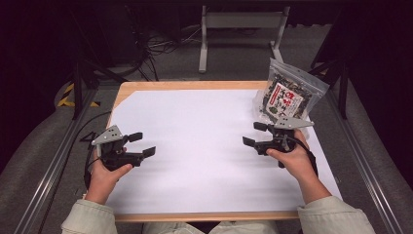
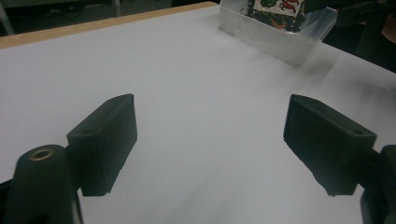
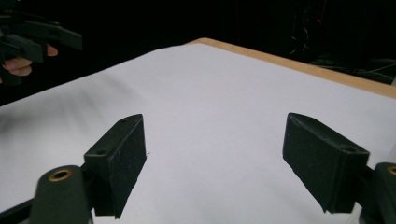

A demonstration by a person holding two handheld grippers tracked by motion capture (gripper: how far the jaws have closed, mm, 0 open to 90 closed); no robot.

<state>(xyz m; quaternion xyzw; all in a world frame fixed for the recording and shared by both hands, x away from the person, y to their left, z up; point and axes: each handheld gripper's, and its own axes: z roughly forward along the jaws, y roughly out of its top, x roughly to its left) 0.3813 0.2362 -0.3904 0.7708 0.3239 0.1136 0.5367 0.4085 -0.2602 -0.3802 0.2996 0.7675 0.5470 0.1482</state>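
your table [image 1: 195,86] wears white sheet [image 1: 204,146] over most of wooden top; clear snack pouch [image 1: 287,92] stands at far right corner, dark contents, red-and-white label, writing too small to read; your left gripper [image 1: 141,144] hovers over sheet's left side, jaws spread wide, nothing between them; your right gripper [image 1: 254,134] hovers over right side, just in front of pouch, jaws equally wide, holding nothing; in left gripper view pouch sits far right, beyond jaws.
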